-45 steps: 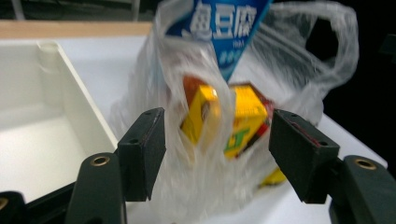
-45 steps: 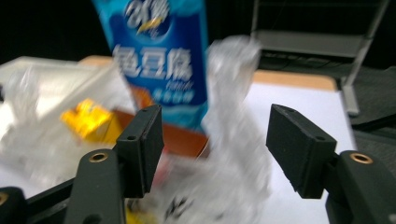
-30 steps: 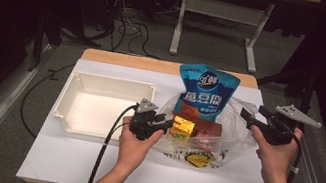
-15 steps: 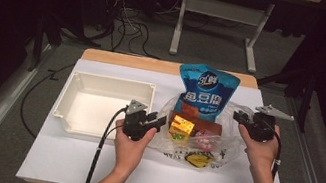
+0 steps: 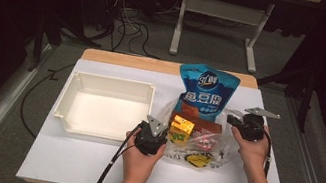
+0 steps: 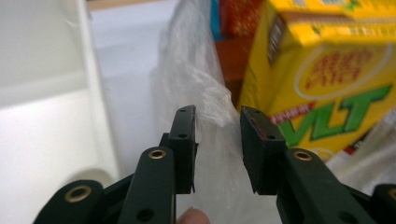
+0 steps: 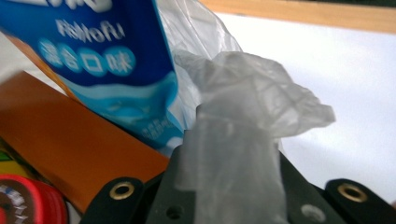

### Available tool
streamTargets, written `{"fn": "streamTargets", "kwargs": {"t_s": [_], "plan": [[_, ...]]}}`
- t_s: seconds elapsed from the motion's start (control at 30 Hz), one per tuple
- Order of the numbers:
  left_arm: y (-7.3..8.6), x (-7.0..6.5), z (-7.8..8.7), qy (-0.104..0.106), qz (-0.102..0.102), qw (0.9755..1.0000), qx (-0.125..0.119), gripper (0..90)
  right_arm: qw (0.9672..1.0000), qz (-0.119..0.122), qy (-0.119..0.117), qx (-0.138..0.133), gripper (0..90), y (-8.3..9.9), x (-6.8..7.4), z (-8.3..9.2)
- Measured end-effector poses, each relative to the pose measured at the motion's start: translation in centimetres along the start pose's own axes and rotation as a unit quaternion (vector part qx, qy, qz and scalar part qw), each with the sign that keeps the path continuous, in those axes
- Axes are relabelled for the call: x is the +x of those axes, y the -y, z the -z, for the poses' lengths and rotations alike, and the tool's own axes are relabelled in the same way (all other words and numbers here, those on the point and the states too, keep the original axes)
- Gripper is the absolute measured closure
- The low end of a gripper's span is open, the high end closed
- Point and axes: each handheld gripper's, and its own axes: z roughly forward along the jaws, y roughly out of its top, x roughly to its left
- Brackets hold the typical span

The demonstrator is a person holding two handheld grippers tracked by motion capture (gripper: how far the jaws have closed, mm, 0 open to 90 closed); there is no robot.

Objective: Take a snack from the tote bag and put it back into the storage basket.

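The thin clear plastic bag of snacks point(image 5: 194, 145) lies on the white tabletop point(image 5: 88, 159), right of the white tray point(image 5: 102, 106). It looks soft and slippery, so its bunched edges are probably the best hold. The right tongs point(image 7: 229, 154) pinch such an edge; the left tongs point(image 6: 217, 140) are spread around another fold.

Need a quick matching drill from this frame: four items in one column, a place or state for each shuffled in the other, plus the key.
Items
1. left tool
2. right tool
3. tray
4. blue pouch

States
A. white, nothing in it, left of the bag
B. shut on the bag's plastic
C. standing at the back of the bag
D. open around a fold of the bag

Pairs: 1-D, 2-B, 3-A, 4-C
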Motion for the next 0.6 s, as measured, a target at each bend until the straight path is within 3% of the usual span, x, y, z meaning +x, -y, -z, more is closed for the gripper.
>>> {"fn": "streamTargets", "kwargs": {"t_s": [0.2,0.27,0.4,0.53,0.6], "plan": [[1.1,-0.2,-1.0,-0.005,0.0,0.9998,0.018,70.0,0.9997,-0.02,-0.001,0.011,88.5,1.0,-0.8,-0.3],[1.5,0.1,-1.7,0.006,0.012,0.9993,0.036,72.2,0.9997,-0.019,-0.001,0.014,88.7,1.2,-1.1,-0.4],[1.7,0.3,-2.1,0.018,0.016,0.9984,0.051,84.0,0.9995,-0.014,-0.006,0.028,89.3,1.7,-1.0,-1.0],[2.0,0.7,-1.7,0.033,0.023,0.9974,0.059,86.6,0.999,-0.003,-0.008,0.045,90.0,1.8,-0.9,-1.7],[2.3,0.9,-1.3,0.039,0.029,0.9969,0.062,87.2,0.9986,-0.008,-0.008,0.051,90.0,2.0,-1.0,-2.3]]}}
